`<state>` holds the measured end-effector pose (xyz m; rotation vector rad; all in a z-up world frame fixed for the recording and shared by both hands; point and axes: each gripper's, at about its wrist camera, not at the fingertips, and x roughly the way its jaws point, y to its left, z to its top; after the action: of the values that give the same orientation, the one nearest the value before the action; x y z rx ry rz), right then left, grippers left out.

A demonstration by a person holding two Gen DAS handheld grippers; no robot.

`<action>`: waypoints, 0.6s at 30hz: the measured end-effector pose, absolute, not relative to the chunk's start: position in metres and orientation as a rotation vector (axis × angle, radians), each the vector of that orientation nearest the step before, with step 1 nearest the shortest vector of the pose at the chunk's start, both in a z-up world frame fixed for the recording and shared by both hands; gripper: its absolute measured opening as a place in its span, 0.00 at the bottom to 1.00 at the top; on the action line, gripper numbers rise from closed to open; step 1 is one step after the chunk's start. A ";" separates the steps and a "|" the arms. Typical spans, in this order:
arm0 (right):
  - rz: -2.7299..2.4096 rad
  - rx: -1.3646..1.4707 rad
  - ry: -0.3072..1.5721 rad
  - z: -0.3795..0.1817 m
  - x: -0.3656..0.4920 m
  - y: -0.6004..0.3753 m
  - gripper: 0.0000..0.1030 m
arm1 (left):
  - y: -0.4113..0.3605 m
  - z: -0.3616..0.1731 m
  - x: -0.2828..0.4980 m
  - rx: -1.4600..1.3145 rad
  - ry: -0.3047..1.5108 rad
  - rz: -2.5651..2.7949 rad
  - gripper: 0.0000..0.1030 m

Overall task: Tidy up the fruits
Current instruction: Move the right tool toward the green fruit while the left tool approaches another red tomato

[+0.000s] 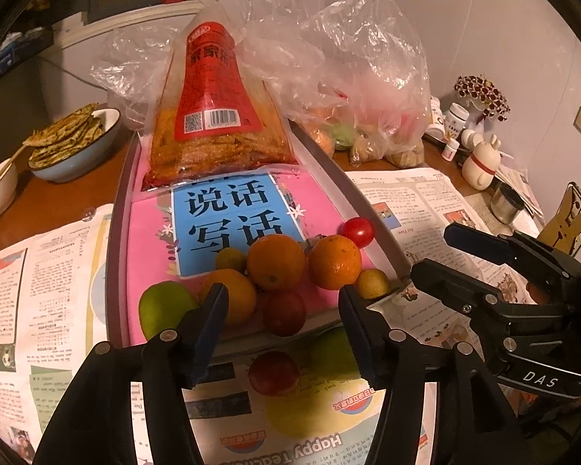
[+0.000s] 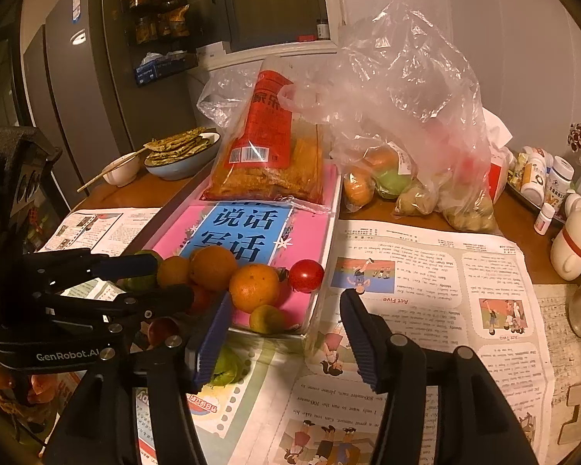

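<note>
While both claws are hanging with jaws apart and nothing between them, the left claw [image 1: 282, 306] is pointing at the fruit pile and the right claw [image 2: 286, 310] at newspaper [image 2: 426, 310] headed "Act Five" on the bench [image 2: 523, 213]. A red fruit [image 1: 274, 372] and a green one [image 1: 335, 352] are lying on the paper just before the tray [image 1: 114, 240]. Oranges [image 1: 275, 261], a cherry tomato [image 1: 358, 231] and a green fruit [image 1: 164, 306] are crowding its near end, on a pink book [image 1: 147, 232] reading "说话写话". Its long axis is running away toward a barcoded red snack bag [image 1: 213, 116]. Plastic bags [image 2: 406, 116] are holding more fruit beyond.
</note>
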<state>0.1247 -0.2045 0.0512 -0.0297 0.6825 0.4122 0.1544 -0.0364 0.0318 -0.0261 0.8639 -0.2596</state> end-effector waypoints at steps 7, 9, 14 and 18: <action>0.410 -0.023 0.667 0.057 0.119 -0.208 0.60 | -0.031 0.039 0.150 -0.045 0.850 -0.239 0.69; 0.408 -0.018 0.660 0.058 0.116 -0.210 0.61 | -0.029 0.041 0.148 -0.052 0.848 -0.234 0.70; 0.399 0.001 0.643 0.063 0.110 -0.216 0.65 | -0.021 0.048 0.143 -0.064 0.836 -0.217 0.71; 0.397 0.003 0.636 0.065 0.106 -0.218 0.66 | -0.016 0.054 0.138 -0.069 0.820 -0.198 0.71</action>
<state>0.1059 -0.2177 0.0655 0.0031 0.6362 0.3968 0.1382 -0.0156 0.0536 -0.0692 0.8202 -0.1976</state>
